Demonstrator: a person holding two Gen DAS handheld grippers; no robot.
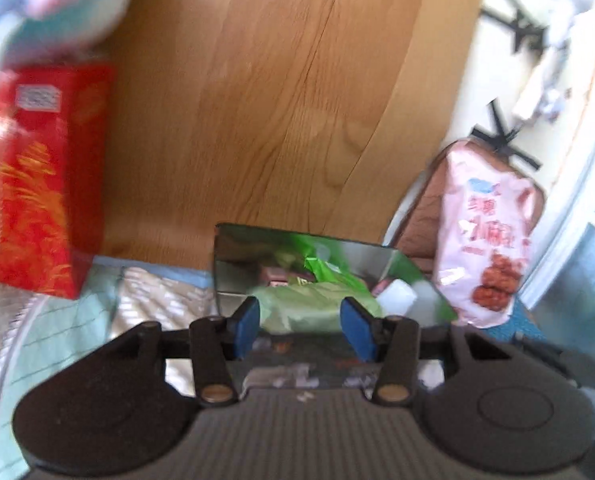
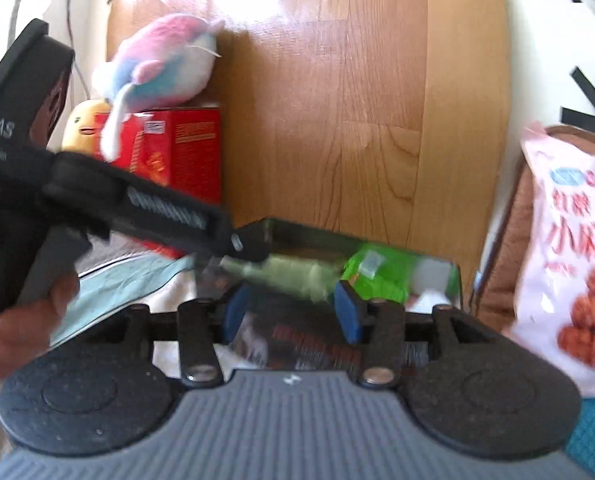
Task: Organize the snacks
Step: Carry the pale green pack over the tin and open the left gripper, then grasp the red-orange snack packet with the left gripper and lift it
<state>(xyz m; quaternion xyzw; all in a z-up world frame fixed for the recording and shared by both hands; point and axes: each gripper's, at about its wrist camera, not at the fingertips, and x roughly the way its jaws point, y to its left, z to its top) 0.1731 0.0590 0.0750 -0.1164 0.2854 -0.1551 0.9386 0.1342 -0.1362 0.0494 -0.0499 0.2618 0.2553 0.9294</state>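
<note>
A wooden headboard [image 1: 281, 112] backs a red box [image 1: 37, 176], a pink snack bag [image 1: 485, 240] and a metal bin [image 1: 233, 264] holding green snack packets [image 1: 309, 304], above which the 2 grippers, left gripper [image 1: 303, 326] and right gripper [image 2: 291, 312], hang open and empty.

red box [image 1: 37, 176] left, pink bag [image 1: 485, 240] right
</note>
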